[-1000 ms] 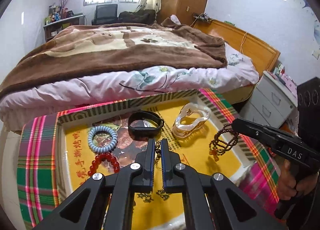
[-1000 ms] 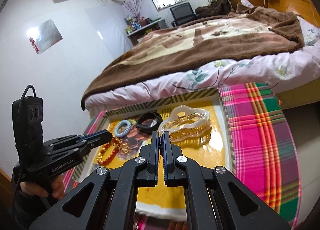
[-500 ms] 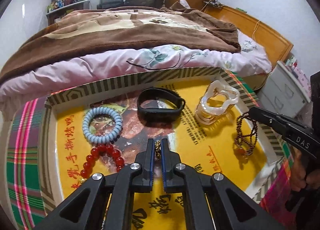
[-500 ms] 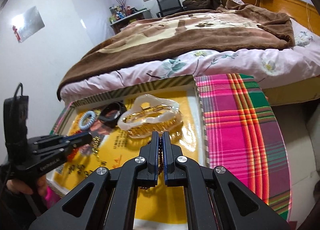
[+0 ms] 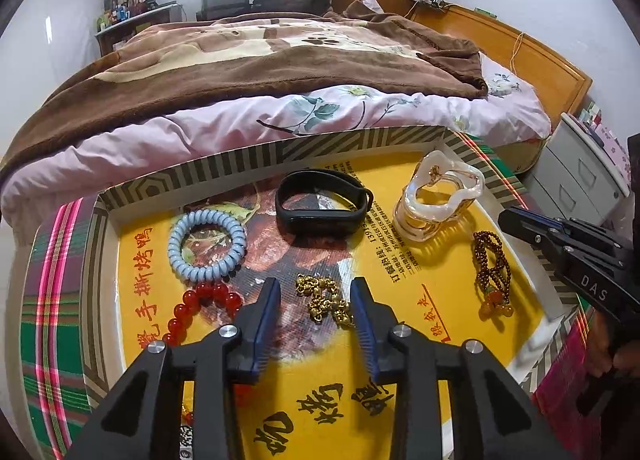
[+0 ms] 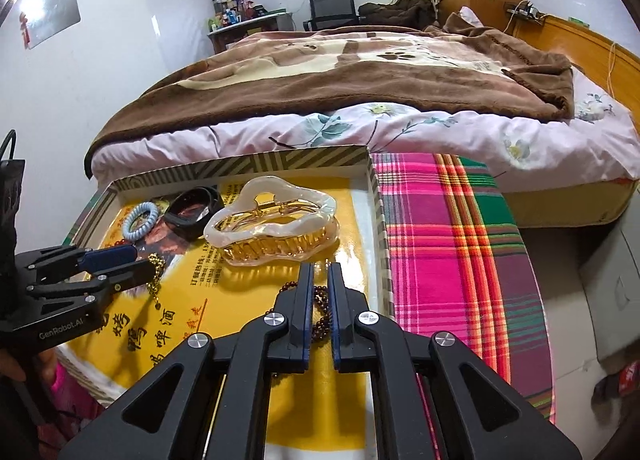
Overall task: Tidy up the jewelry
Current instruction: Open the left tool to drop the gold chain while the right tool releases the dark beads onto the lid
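Six pieces of jewelry lie spread inside the yellow tray [image 5: 256, 164], none touching its neighbour except perhaps the red beads and the coil. At lower centre of the left wrist view the gold chain [image 5: 324, 299] sits in a loose heap on the tray floor, flanked by the left gripper [image 5: 316, 298], whose jaws stand wide apart and hold nothing. Half a second ago those jaws were pinched together with the chain between them; now it is let go. Around it: red bead bracelet [image 5: 200, 308] to the left, blue coil hair tie [image 5: 207, 244] above that, black wristband [image 5: 322, 202] at centre, pearly hair claw [image 5: 438, 198] upper right, brown bead bracelet [image 5: 491, 268] at right. The right gripper [image 6: 320, 292] hovers over the brown beads with jaws parted only a narrow slit, gripping nothing I can make out; earlier they were closed tight. Everything looks laid out, so the sorting seems nearly done.
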A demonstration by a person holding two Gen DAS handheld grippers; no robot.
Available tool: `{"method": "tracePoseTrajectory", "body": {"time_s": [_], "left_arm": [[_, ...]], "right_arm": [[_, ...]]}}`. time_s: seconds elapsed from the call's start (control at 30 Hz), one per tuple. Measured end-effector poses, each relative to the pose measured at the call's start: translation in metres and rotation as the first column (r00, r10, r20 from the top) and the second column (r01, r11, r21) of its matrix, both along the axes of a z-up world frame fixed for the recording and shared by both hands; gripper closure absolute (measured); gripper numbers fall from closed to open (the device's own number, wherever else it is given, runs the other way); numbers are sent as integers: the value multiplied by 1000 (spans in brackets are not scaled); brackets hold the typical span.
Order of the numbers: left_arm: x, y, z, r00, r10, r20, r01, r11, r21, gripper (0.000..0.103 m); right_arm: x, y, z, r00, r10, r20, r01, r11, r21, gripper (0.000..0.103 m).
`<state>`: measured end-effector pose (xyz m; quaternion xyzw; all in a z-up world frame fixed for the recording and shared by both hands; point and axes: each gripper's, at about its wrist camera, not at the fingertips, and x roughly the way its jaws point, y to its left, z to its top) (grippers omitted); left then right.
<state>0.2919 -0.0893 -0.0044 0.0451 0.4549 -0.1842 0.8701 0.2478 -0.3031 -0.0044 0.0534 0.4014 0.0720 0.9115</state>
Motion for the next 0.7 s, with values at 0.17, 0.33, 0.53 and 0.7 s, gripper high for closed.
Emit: {"method": "tracePoseTrajectory", "body": {"time_s": [0.17,0.33,0.53,0.7], "left_arm": [[-3,1,3,1000,-1,4,1,1000,2,51],[-8,3,11,1000,5,22,-5,1000,1,43],[-23,8,26,998,11,55,-10,1000,-5,36],[-42,14,41,996,20,83,-18,1000,-21,33]], "right_arm": [[-1,1,2,1000,-1,3,1,1000,1,87],[-5,3,4,1000,5,10,-6,1000,25,62],[-16,5,15,999,10,45,-12,999,45,60],[-34,7,27,997,13,75,-18,998,68,59]]}}
